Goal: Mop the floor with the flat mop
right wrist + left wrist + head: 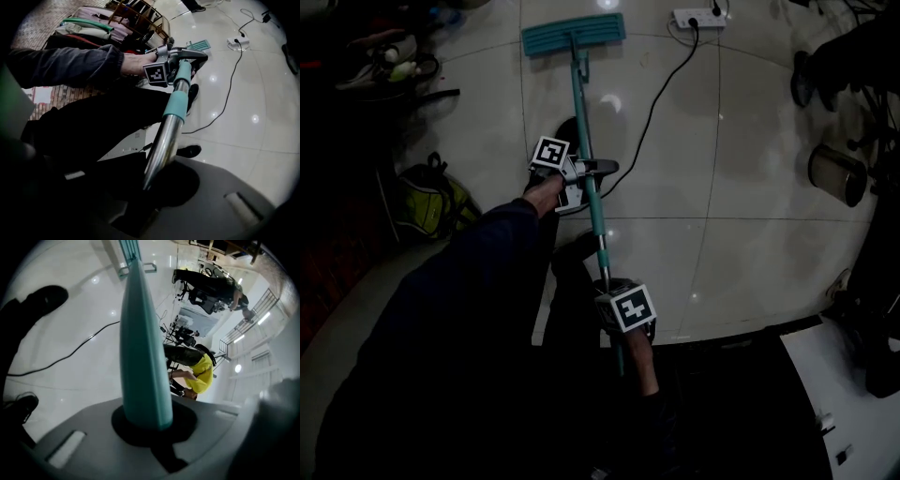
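A flat mop lies out ahead of me, its teal head [574, 35] flat on the white tiled floor at the top of the head view. Its teal pole [584, 131] runs back toward me and turns to bare metal [161, 145] near the end. My left gripper [579, 178] is shut on the teal part of the pole [140, 343], about halfway along. Lower down, my right gripper [614, 298] is shut on the metal part. In the right gripper view the left gripper [180, 58] shows further up the pole.
A white power strip [698, 17] and its black cable [661, 94] lie on the floor right of the mop head. A green backpack [436, 199] sits at the left, shoes [394, 52] at top left, dark equipment [848, 112] at the right. A person in yellow [201, 373] bends far off.
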